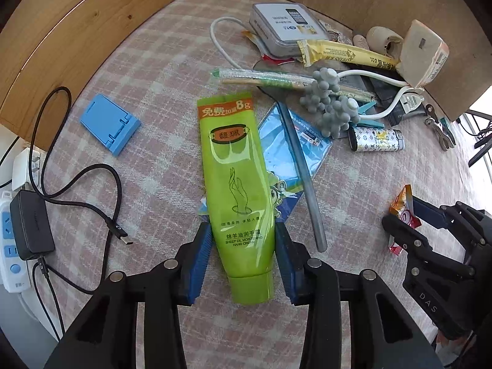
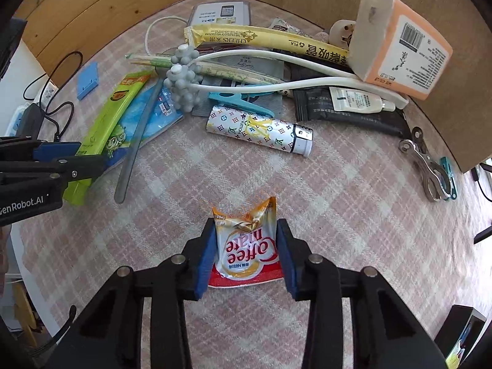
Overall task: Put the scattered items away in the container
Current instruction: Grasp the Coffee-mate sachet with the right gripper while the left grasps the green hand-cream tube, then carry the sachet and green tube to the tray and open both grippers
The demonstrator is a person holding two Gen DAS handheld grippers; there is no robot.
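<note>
A lime-green hand cream tube (image 1: 236, 169) lies on the pink checked cloth (image 1: 153, 160), cap end toward me. My left gripper (image 1: 243, 230) points down over it, and its blue pads press both sides of the tube's lower body. From the right wrist view, the left gripper (image 2: 77, 156) appears at the left edge on the same tube (image 2: 104, 123). My right gripper (image 2: 246, 224) is shut on a crumpled Coffee mate sachet (image 2: 246, 246), which bows between the pads. In the left wrist view, the right gripper (image 1: 409, 215) and sachet (image 1: 402, 212) are at the right.
Clutter lies beyond the grippers: a grey ball massager (image 1: 326, 101), patterned lighter (image 2: 261, 129), tin box (image 1: 286, 27), tissue pack (image 2: 399, 43), metal clip (image 2: 430, 169) and grey rod (image 1: 304, 178). A blue phone stand (image 1: 109, 123), black cable and adapter (image 1: 30, 227) are left. Wooden boards wall the back.
</note>
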